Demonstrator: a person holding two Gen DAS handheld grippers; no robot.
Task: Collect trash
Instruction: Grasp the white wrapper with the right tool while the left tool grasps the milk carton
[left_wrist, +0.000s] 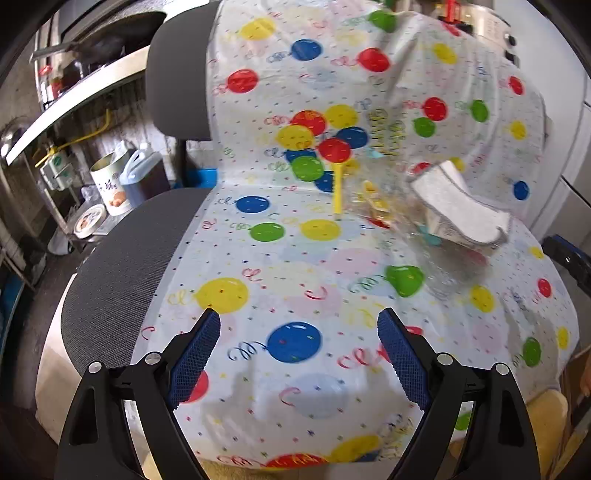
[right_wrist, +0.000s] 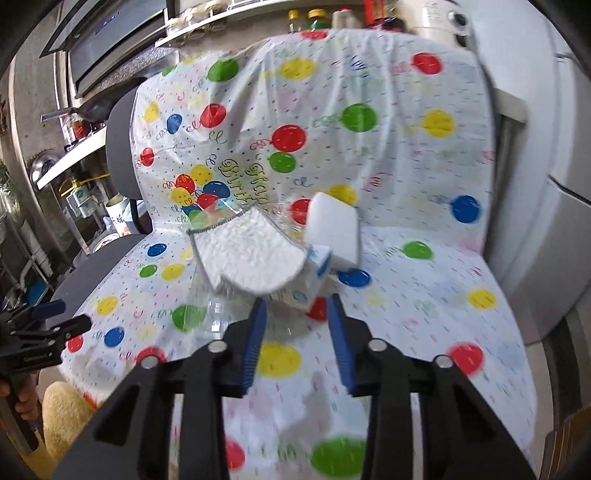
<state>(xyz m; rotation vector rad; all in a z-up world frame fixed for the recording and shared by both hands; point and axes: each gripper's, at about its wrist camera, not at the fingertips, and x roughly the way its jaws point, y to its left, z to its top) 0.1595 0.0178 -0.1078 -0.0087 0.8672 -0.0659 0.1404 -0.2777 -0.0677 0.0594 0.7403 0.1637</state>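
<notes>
Now left gripper (left_wrist: 299, 325) fingers spread wide, holding nothing; right gripper (right_wrist: 297, 306) fingers parted, nothing gripped, near white cloth (right_wrist: 251, 254).

Both wrist cameras look forward and down, close over the balloon-printed plastic sheet (left_wrist: 295, 258) (right_wrist: 406, 258) covering the chair; the left one views from further left.

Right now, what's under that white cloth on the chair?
Under the cloth: crinkled clear plastic and a white-and-blue packet. A white sponge stands behind. Anything beneath its middle is hidden.
</notes>
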